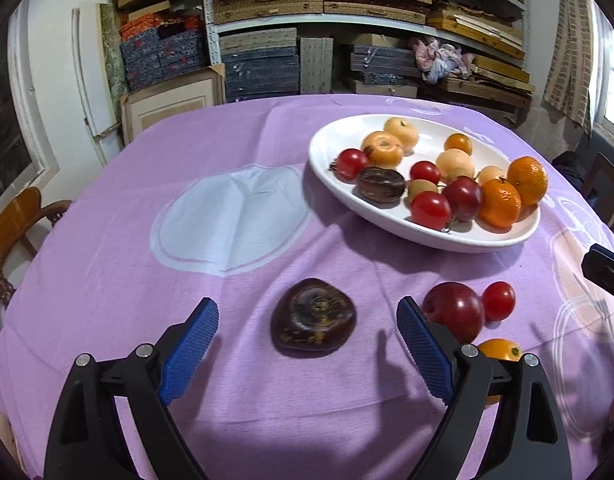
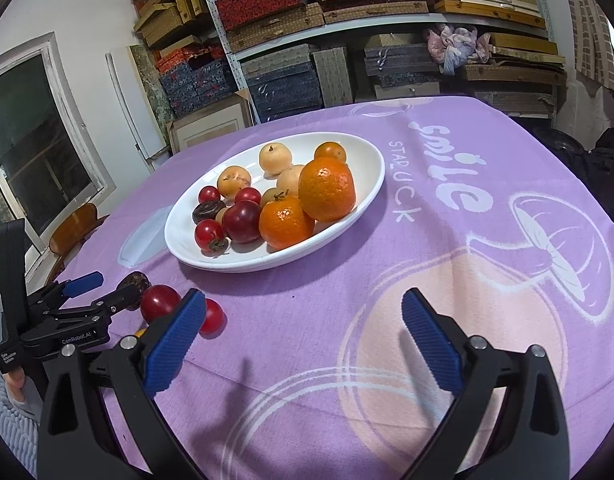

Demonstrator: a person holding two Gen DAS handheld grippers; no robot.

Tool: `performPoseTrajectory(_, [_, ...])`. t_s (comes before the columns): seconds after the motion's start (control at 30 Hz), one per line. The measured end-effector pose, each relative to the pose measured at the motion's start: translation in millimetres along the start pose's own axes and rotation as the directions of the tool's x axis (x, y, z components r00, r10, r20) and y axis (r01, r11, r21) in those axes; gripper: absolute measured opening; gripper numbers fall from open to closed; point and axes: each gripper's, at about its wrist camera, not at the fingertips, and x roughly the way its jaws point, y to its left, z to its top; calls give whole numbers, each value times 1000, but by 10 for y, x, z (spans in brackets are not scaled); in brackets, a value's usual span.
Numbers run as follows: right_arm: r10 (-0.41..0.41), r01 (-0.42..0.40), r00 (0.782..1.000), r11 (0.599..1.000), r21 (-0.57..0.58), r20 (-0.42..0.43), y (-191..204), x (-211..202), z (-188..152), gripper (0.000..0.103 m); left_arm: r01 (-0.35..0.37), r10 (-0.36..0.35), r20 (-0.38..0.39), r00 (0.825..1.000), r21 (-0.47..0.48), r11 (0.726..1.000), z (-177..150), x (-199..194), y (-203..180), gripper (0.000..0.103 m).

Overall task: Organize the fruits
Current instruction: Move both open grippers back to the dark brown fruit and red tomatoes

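A white oval plate [image 1: 459, 236] [image 2: 359, 204] on the purple cloth holds several fruits: oranges, red plums, cherry tomatoes, pale yellow fruits and a dark brown one. My left gripper [image 1: 307, 324] is open and empty, its jaws on either side of a dark brown fruit [image 1: 313, 324] lying on the cloth. Right of it lie a red plum [image 1: 455, 308] [image 2: 160, 302], a cherry tomato [image 1: 498, 301] [image 2: 212, 316] and a small orange fruit [image 1: 501, 350]. My right gripper [image 2: 303, 322] is open and empty over bare cloth, in front of the plate. The left gripper [image 2: 107, 290] also shows in the right wrist view.
The purple tablecloth [image 1: 235, 208] [image 2: 459, 240] has printed white shapes and lettering. Shelves [image 1: 347, 20] stacked with boxes stand behind the table. A wooden chair [image 1: 15, 220] [image 2: 73, 226] stands at the left edge. A window [image 2: 23, 136] is at the left.
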Motion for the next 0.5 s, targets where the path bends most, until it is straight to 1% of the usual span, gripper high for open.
performPoseTrajectory(0.1, [0, 0, 1000, 1000, 0, -1, -7, 0, 6, 96, 25, -26, -36, 999, -27, 999, 11, 82, 24, 91])
performPoseTrajectory(0.17, [0, 0, 1000, 1000, 1, 0, -7, 0, 7, 96, 20, -23, -57, 998, -54, 998, 15, 126, 71, 90])
performPoseTrajectory(0.27, [1, -1, 1000, 1000, 0, -1, -3, 0, 5, 97, -32, 26, -75, 997, -87, 996, 22, 163, 177, 90])
performPoseTrajectory(0.37, [3, -3, 1000, 1000, -2, -3, -1, 6, 1, 96, -30, 19, -84, 996, -124, 992, 12, 162, 277, 90])
performPoseTrajectory(0.5, [3, -3, 1000, 1000, -2, -5, -2, 16, -3, 97, -75, 69, -57, 996, -94, 993, -8, 73, 246, 90])
